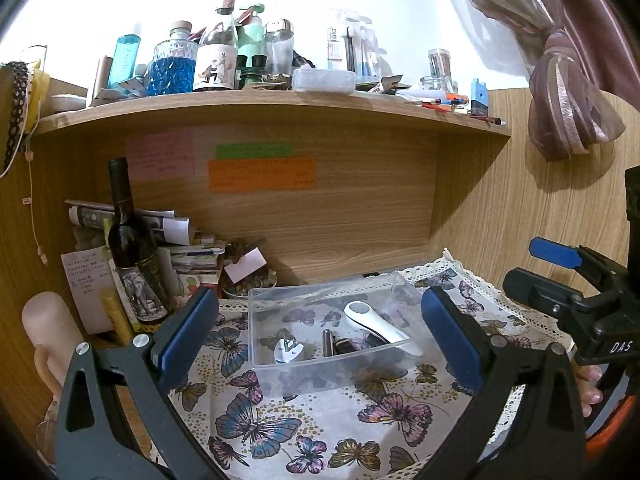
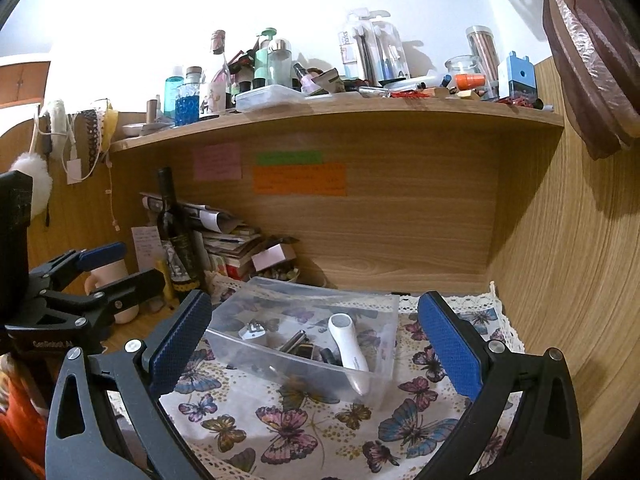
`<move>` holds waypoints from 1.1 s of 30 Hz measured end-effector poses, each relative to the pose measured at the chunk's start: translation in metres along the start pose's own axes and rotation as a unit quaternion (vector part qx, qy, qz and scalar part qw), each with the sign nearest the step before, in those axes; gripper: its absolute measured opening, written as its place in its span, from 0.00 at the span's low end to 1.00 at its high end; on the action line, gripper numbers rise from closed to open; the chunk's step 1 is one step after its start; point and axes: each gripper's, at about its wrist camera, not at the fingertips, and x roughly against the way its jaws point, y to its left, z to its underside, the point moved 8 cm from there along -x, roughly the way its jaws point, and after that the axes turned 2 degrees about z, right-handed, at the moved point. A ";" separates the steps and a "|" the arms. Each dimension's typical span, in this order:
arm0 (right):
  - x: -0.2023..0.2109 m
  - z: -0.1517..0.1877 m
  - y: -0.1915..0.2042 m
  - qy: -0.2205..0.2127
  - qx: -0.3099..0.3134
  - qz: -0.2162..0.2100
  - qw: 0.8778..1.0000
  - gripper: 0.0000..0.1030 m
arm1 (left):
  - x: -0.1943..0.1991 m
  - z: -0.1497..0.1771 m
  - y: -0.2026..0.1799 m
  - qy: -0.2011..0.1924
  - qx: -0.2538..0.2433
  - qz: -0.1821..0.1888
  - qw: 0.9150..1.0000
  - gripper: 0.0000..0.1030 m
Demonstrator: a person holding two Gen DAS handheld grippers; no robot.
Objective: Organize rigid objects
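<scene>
Clear bin sat between both open tongs on the butterfly cloth

Clear plastic bin [image 1: 328, 328] stood on the butterfly-print cloth [image 1: 280, 420] that covered the worktop [image 2: 132, 328], ahead of the left tongs [image 1: 320, 340] and framed by their two blue pads. Those left tongs were spread wide and held nothing. The right tongs [image 2: 316, 344] were likewise spread wide and empty, with the same bin [image 2: 304, 332] lying ahead of them and between their pads, its near wall turned at an angle to them.

Inside the bin lay a white handheld device [image 1: 376, 326] with a grey oval window, slanted across the side nearer the right pad of the left tongs. Just beside it, toward the middle, lay a small dark metallic piece [image 1: 340, 344], and toward the left pad lay a white plug adapter [image 1: 288, 348]. From the right wrist view the white device [image 2: 348, 344] pointed its narrow end toward the tongs, touching the near wall of the bin.

Beyond the bin and off to the left of both tongs, a dark wine bottle [image 1: 132, 248] stood upright against a stack of papers [image 1: 180, 248]. Coloured sticky notes [image 1: 260, 174] were fixed to the wooden back panel straight ahead. Above that, a shelf [image 1: 280, 104] was crowded with bottles and jars. Each wrist view caught the other tongs at its edge: the right ones [image 1: 560, 276] to the right, the left ones [image 2: 100, 276] to the left, both with their pads apart
</scene>
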 end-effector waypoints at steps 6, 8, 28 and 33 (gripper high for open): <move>0.000 0.001 0.001 0.001 -0.001 -0.001 1.000 1.00 | 0.000 0.000 0.000 0.001 0.001 0.001 1.000 1.00; 0.000 0.001 0.001 0.001 -0.002 -0.001 1.000 1.00 | 0.000 0.000 -0.001 0.001 0.000 0.001 1.000 1.00; 0.001 0.001 0.004 0.001 -0.002 -0.001 1.000 1.00 | -0.002 -0.001 -0.004 0.005 -0.005 0.006 1.000 1.00; 0.000 0.001 0.007 0.002 0.001 -0.004 1.000 1.00 | -0.003 -0.001 -0.007 0.007 -0.007 0.010 1.000 1.00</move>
